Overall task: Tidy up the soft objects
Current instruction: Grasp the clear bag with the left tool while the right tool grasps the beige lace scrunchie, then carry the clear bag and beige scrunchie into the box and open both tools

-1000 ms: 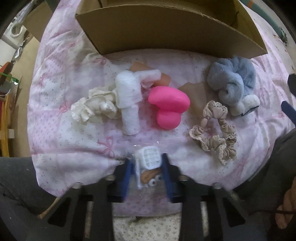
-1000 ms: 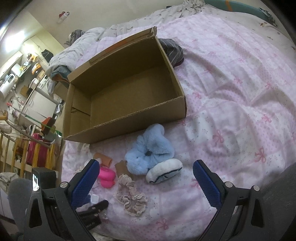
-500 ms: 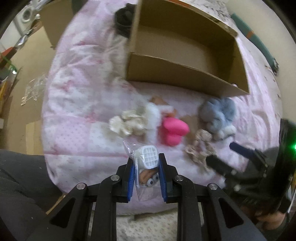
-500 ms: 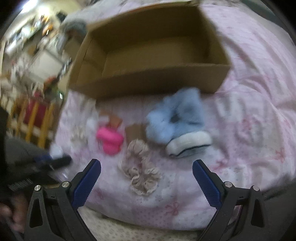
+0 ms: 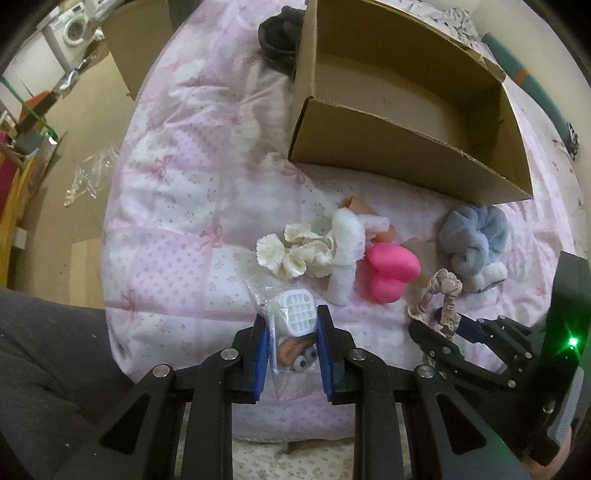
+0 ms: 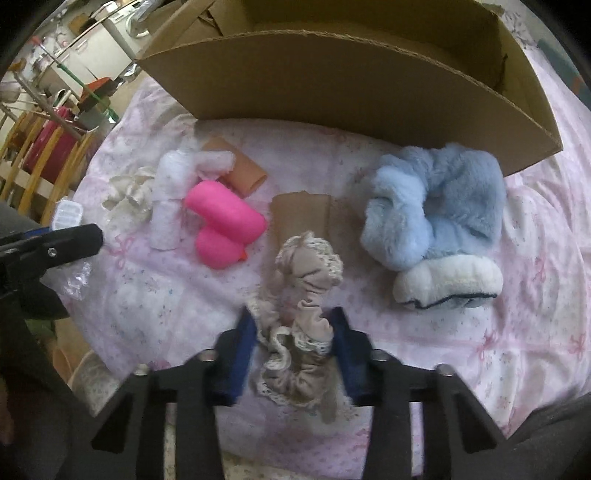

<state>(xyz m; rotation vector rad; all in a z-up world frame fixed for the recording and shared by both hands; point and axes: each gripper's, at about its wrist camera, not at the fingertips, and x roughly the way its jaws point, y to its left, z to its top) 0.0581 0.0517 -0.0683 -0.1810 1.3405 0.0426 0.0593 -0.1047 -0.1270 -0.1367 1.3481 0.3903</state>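
Pink quilted bedspread (image 5: 177, 206) with bow print covers the bed, open cardboard box (image 5: 406, 147) sits on it at the far side, empty as far as visible. Left gripper (image 5: 291, 328) is narrow, blue pads clamped on a clear plastic bag (image 5: 291, 332) with a white grid-faced piece and small brown bits inside; bag held above the near edge of the bed. Right gripper (image 6: 293, 328) points down over the beige lace scrunchie (image 6: 303, 295), jaws closing, scrunchie bunched between the blue pads; pads look right at the fabric on both sides, motion blur so a firm squeeze can't be confirmed. Scrunchie rests on the bedspread, near edge, front of a flat brown cardboard piece (image 6: 303, 214). Other soft items lie in a row in front of the box: cream ruffled scrunchie (image 5: 291, 254), white rolled cloth (image 5: 345, 254), pink plush (image 5: 389, 269), fluffy blue scrunchie (image 6: 436, 206) touching a white plush piece with dark trim (image 6: 447, 284). Floor and a washing machine (image 5: 75, 27) visible left of the bed in the left wrist view.
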